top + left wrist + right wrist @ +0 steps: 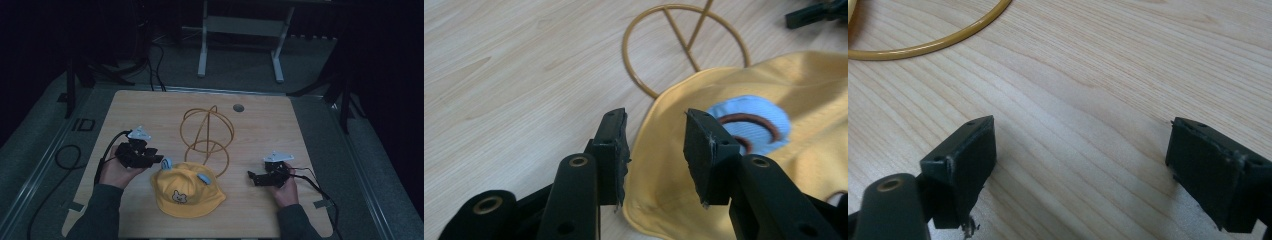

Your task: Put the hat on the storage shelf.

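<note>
left gripper (655, 150), jaws open, straddles the yellow bear hat (186, 192) edge—probably close squarely on fabric; right gripper (1083, 170) open over bare counter (1088, 65).

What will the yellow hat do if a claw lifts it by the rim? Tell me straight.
The hat is soft cloth that lies slumped on the table, so it will probably sag and fold. It looks light, so one claw should do. The left claw is open at its edge, and thin fabric may slip.
</note>
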{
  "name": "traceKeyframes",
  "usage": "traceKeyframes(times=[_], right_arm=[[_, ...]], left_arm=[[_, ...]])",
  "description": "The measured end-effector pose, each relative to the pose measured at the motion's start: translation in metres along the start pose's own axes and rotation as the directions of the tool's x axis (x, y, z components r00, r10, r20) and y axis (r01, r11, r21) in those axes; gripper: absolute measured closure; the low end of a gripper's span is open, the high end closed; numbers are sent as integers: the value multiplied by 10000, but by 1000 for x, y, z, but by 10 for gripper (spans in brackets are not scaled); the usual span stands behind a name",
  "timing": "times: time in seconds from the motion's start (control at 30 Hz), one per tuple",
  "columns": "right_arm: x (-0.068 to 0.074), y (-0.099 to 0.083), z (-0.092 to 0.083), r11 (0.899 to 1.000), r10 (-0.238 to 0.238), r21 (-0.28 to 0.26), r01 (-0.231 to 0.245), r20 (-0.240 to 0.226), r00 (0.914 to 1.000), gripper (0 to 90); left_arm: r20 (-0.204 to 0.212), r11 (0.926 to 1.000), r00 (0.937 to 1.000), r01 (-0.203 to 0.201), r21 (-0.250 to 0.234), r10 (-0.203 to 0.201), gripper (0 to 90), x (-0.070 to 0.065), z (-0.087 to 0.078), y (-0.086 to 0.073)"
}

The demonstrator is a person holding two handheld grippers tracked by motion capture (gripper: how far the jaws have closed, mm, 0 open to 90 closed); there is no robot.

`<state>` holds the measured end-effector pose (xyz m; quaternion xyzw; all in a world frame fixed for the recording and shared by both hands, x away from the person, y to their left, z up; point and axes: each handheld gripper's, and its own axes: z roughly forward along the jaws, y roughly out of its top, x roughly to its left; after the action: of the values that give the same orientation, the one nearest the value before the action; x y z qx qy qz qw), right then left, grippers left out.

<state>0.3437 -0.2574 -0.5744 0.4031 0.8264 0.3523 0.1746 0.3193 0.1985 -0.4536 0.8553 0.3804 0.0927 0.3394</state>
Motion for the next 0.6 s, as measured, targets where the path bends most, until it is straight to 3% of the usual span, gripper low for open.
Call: traceKeyframes(times=[0.3, 0.6], right_arm=[[0, 0, 0, 10000, 2, 2, -2, -5, 10000, 126], [0, 0, 0, 10000, 25, -7, -25, -3, 10000, 127]], left_arm=[[640, 9996, 9977, -233, -157, 243, 619, -7, -12, 7], [1218, 9979, 9904, -643, -94, 650, 627, -16, -21, 16]])
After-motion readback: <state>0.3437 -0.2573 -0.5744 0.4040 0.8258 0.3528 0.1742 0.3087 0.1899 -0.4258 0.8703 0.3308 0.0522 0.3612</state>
